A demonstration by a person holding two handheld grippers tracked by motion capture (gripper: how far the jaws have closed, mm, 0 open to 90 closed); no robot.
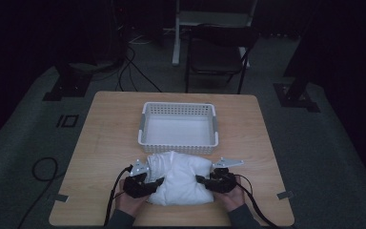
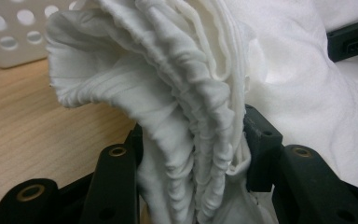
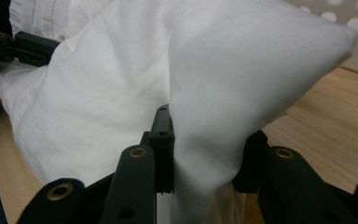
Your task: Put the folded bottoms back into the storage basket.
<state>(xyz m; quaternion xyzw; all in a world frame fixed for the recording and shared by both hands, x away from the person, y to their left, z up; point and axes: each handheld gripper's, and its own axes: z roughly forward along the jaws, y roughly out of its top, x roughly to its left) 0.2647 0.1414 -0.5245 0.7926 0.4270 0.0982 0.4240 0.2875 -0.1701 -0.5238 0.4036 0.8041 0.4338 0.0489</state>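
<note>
The white garment (image 1: 178, 177) lies bunched on the desk (image 1: 105, 143), just before the empty white basket (image 1: 178, 138); the left gripper (image 1: 145, 183) and right gripper (image 1: 209, 181) each clamp a side; placing it inside likely remains.

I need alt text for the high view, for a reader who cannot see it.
A person's two grippers, left gripper and right gripper, pinch a bunched white cloth from both sides on a wooden table, with a white basket just behind.
</note>
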